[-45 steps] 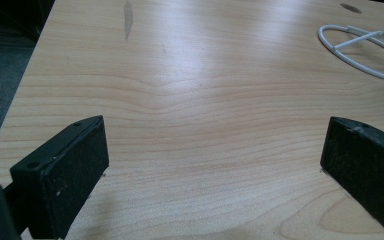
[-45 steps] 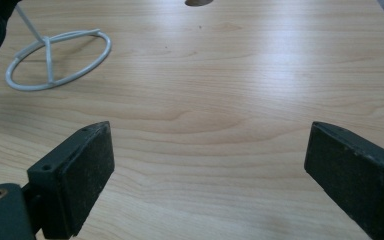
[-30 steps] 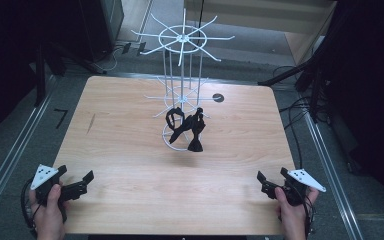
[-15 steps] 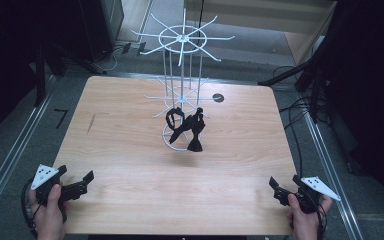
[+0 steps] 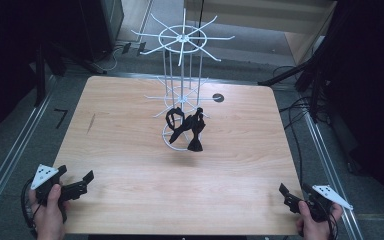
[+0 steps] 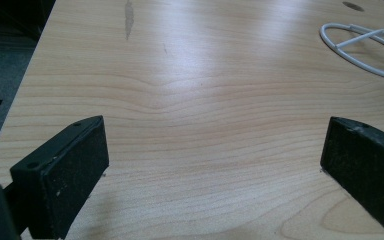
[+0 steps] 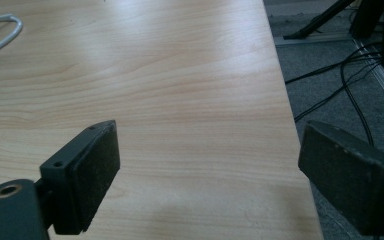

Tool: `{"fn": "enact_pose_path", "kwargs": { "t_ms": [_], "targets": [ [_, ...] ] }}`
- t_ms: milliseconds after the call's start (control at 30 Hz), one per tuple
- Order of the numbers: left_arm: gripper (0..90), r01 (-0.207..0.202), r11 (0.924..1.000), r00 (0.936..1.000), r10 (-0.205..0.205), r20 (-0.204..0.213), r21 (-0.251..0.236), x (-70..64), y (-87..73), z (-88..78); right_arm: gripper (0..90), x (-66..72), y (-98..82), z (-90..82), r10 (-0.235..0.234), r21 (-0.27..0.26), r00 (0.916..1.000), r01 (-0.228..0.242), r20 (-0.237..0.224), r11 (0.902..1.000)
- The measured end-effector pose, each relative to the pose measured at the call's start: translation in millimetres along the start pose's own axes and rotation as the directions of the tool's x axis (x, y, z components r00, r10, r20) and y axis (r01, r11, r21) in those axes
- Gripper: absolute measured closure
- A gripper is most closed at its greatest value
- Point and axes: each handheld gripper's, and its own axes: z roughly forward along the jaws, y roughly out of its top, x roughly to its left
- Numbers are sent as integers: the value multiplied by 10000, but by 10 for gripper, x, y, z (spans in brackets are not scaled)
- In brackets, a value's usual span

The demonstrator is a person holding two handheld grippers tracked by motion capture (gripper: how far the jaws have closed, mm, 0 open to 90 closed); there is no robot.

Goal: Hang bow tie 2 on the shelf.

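A white wire display rack (image 5: 182,75) with spoked tiers stands on the middle of the wooden table (image 5: 130,150). Black glasses or similar dark items (image 5: 186,126) hang from its low arms over the ring base (image 6: 365,45). My left gripper (image 5: 75,185) rests open at the near left corner, nothing between its pads (image 6: 67,172). My right gripper (image 5: 294,196) is open at the near right corner, one jaw over the table's right edge, its pads (image 7: 92,170) empty. The rack's base ring (image 7: 0,30) curves into the right gripper view at top left.
A round dark cable hole (image 5: 218,97) lies behind the rack. Black cables (image 7: 340,85) trail on the grey floor right of the table. Metal rails (image 5: 10,155) run along both sides. A dark scuff (image 6: 128,17) marks the wood at far left.
My right gripper has drawn back toward the near right corner and slightly outward. The left gripper and the rack stay where they were.
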Motion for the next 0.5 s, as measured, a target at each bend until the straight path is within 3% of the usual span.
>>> {"fn": "enact_pose_path", "kwargs": {
  "t_ms": [333,500],
  "targets": [
    [0,-2,10000,10000,2,-3,9,0,0,2,102,-27,-23,-15,37,79,10000,-37,-56,10000],
    [0,14,10000,10000,-14,-5,9,0,3,8,102,-7,-14,4,-203,99,9997,202,140,9997]
  ]
}}
